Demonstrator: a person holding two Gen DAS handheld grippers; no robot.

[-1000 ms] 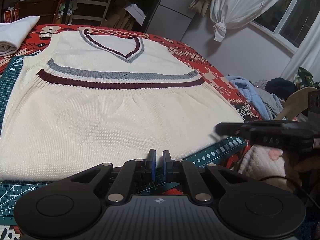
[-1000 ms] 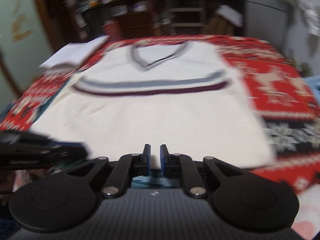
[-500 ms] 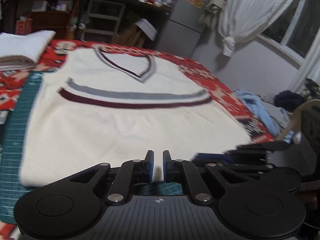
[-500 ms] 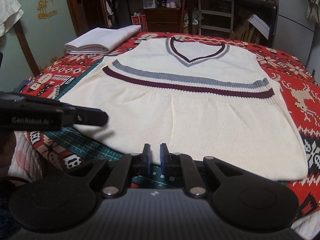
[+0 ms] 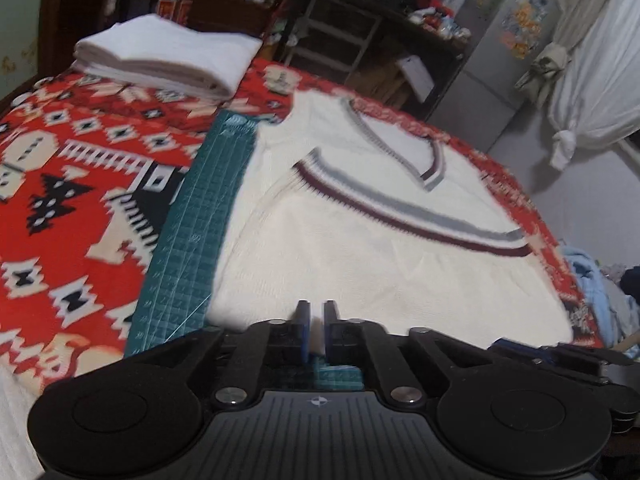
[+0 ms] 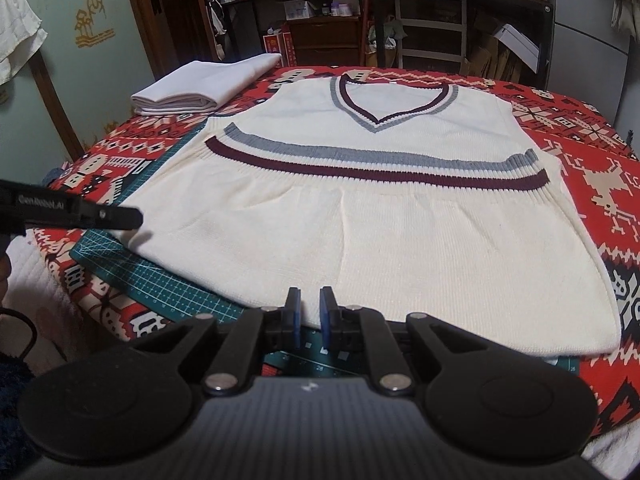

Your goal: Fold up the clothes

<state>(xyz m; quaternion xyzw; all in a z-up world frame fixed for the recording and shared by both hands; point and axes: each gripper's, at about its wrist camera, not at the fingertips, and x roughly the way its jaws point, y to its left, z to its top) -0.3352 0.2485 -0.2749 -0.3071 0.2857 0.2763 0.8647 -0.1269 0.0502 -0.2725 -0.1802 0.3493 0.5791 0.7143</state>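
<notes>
A cream knitted V-neck vest (image 6: 380,216) with grey and maroon stripes lies flat, front up, on the bed, its hem toward me. In the left wrist view the vest (image 5: 380,264) runs off to the right. My left gripper (image 5: 316,328) hovers just short of the hem near its left corner, fingers almost together with nothing between them. My right gripper (image 6: 309,316) hangs before the middle of the hem, also nearly closed and empty. The left gripper (image 6: 80,214) shows at the left edge of the right wrist view. The right gripper (image 5: 560,354) shows low on the right.
A green cutting mat (image 6: 160,276) lies under the vest on a red patterned blanket (image 5: 80,160). A folded white cloth (image 6: 204,84) sits at the far left corner. Loose clothes (image 5: 600,288) are piled beside the bed on the right. Shelves and a fridge stand behind.
The left gripper has swung to the left, toward the vest's lower left corner. The right gripper has settled, facing the middle of the hem. The vest has not moved.
</notes>
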